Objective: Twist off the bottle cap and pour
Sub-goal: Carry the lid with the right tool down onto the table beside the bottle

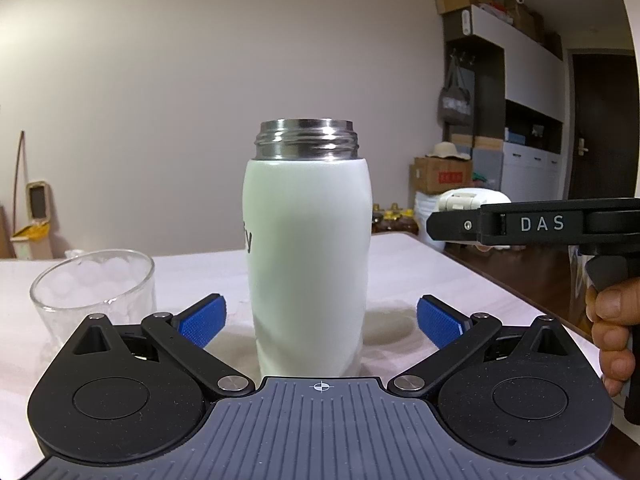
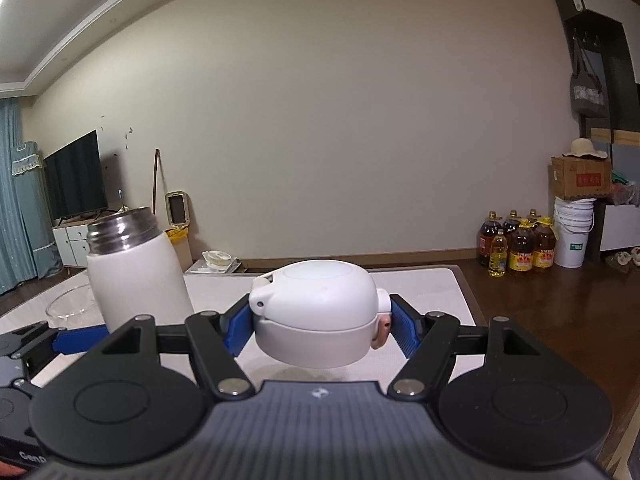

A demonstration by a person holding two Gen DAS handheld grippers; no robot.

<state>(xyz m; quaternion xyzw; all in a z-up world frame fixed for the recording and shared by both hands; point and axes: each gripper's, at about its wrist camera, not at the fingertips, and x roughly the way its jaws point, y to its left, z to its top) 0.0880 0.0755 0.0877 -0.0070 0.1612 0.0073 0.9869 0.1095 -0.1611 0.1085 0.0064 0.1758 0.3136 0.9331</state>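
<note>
The white bottle [image 1: 308, 240] stands upright on the white table [image 1: 432, 276], its threaded steel neck bare and uncapped. My left gripper [image 1: 320, 320] is open, and its blue pads [image 1: 202, 322] flank the bottle's lower body with a gap on both sides. In the right wrist view my right gripper [image 2: 320, 324] is shut on the white flip-top cap [image 2: 316, 312] and holds it above the table, to the right of the bottle [image 2: 136, 276]. From the left wrist view that cap [image 1: 468, 200] shows at the tip of the right gripper, which a hand [image 1: 612, 332] holds.
An empty clear glass [image 1: 94, 296] stands just left of the bottle, also seen as the glass [image 2: 68, 304] in the right wrist view. The table's right edge drops to a dark wooden floor with oil bottles [image 2: 520, 248] and white buckets [image 2: 572, 236] by the wall.
</note>
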